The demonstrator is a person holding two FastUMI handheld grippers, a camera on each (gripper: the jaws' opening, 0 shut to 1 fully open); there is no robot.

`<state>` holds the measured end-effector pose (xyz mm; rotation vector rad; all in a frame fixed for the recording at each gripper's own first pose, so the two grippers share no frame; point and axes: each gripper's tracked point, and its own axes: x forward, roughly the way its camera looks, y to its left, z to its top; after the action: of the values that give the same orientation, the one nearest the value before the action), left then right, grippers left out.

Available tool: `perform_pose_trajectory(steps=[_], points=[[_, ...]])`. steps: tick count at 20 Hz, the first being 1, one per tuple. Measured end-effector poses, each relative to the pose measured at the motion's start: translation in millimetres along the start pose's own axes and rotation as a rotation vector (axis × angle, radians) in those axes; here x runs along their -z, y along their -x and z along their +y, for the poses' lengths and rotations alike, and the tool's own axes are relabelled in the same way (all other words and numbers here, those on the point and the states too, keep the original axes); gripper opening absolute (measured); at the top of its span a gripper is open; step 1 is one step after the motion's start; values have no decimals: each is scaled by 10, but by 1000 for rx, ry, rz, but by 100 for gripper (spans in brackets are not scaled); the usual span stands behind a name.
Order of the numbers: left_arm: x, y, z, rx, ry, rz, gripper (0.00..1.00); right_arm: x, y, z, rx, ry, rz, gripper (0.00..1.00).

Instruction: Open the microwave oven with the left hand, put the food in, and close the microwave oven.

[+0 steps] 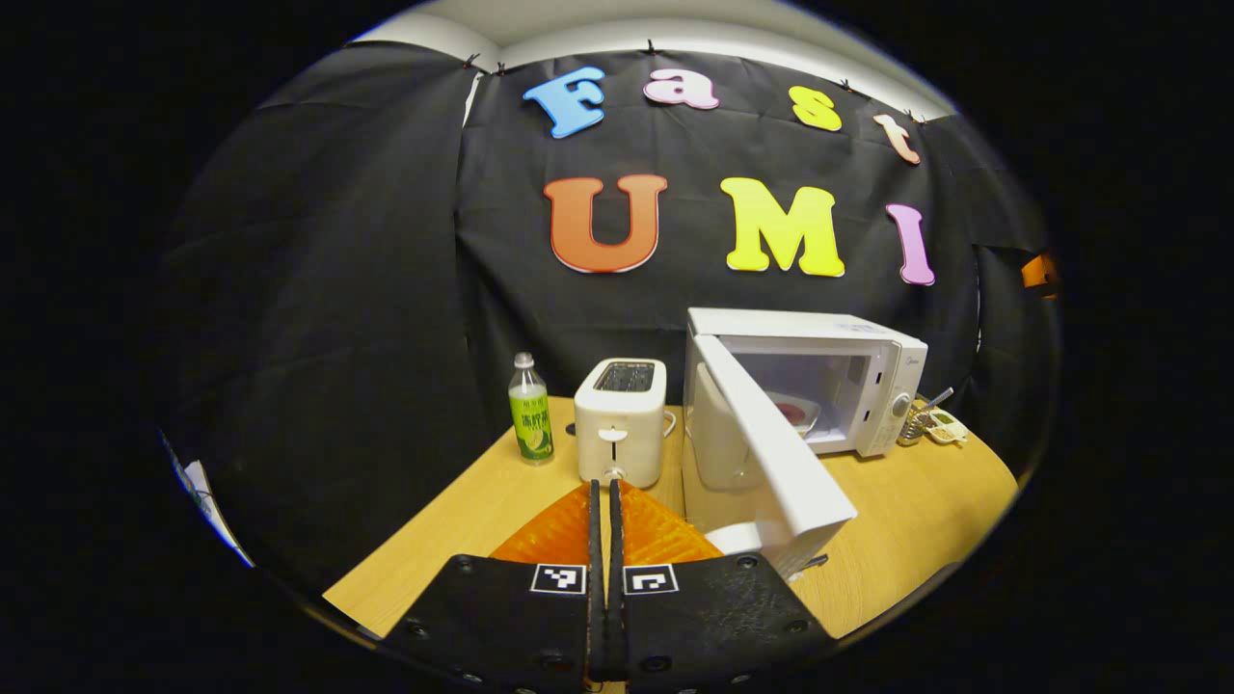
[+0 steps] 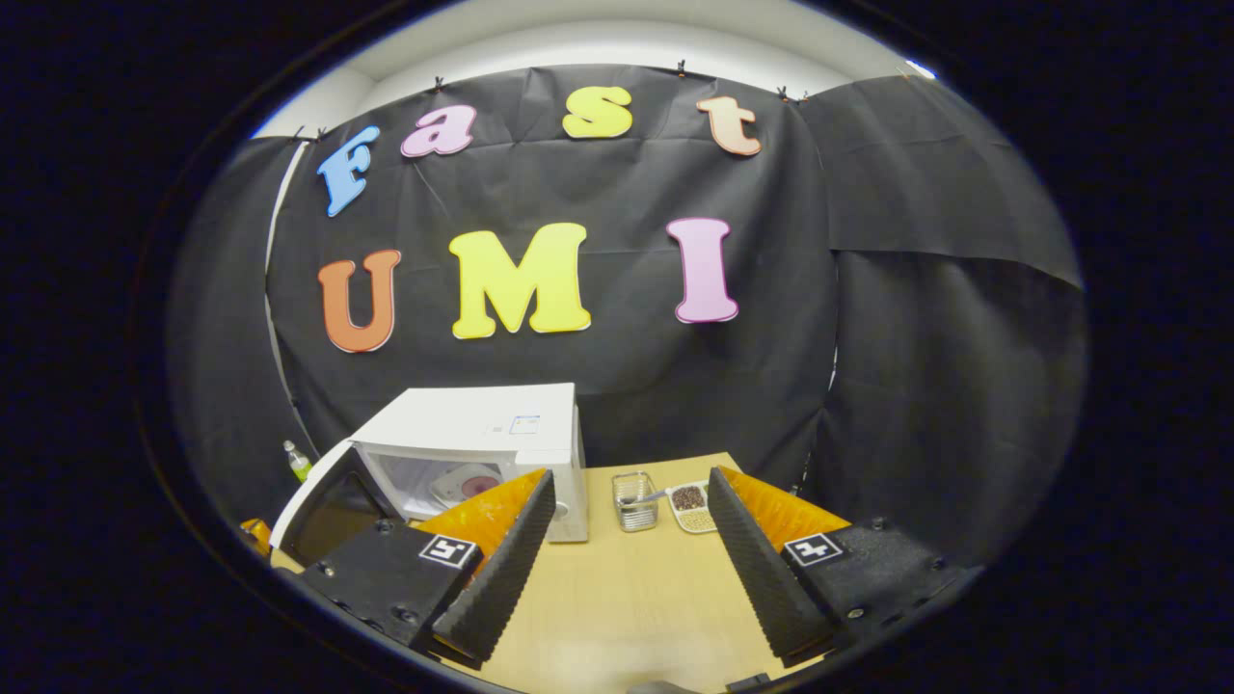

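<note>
1. The white box-shaped microwave oven [image 1: 848, 376] stands at the back of the light wooden surface [image 1: 897, 520], close against the black cloth wall, with its white door [image 1: 771, 453] swung wide open toward the camera in the left gripper view.
2. Inside the oven's lit cavity rests a white plate with something red on it [image 1: 796, 413], also visible in the right gripper view [image 2: 468, 484].
3. The left hand-held gripper [image 1: 604, 501] has its orange-and-black fingers pressed together with nothing between them, held low over the surface in front of the oven door.
4. The right hand-held gripper [image 2: 627, 540] is spread wide and empty, its ribbed black pads [image 2: 742, 540] well apart, pointing toward the oven's right side.
5. Left of the oven stands a white two-slot toaster [image 1: 622, 424], and further left a green-labelled plastic bottle [image 1: 530, 410].
6. To the oven's right sit a small wire basket [image 2: 634, 501] and, just beside it, a shallow tray with dark and pale contents [image 2: 692, 506].
</note>
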<state>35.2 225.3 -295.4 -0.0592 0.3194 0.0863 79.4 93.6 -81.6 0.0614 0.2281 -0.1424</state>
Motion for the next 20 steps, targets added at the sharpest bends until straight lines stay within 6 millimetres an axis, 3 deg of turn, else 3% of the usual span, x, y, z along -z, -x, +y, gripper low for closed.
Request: perform_pose_trajectory(steps=[2, 6, 7, 8, 9, 10, 11, 12, 13, 20], points=[[135, -41, -35, 13, 6, 14, 0, -24, 51, 55, -4, 10, -3, 100], [180, -61, -207, 45, -29, -15, 0, -33, 127, 103, -21, 33, 1, 100], [177, -114, -225, 47, -49, -25, 0, -12, 145, 116, -31, 33, 7, 92], [167, -41, -281, 57, -55, -27, 0, 8, 154, 107, -32, 35, 15, 100], [159, -23, -351, 73, -53, -32, 0, 17, 171, 107, -35, 36, 18, 100], [156, -5, -435, 92, -58, -36, 0, 9, 186, 85, -31, 35, 12, 92], [161, -5, -522, 109, -71, -39, 0, 20, 197, 68, -29, 37, 11, 100], [164, -15, -604, 120, -88, -41, 0, 32, 210, 50, -31, 38, 15, 92], [160, -21, -708, 137, -97, -43, 0, 49, 219, 43, -33, 38, 19, 100], [114, -45, -1661, 314, -146, -70, 0, 41, 280, -206, -9, 67, 34, 100]])
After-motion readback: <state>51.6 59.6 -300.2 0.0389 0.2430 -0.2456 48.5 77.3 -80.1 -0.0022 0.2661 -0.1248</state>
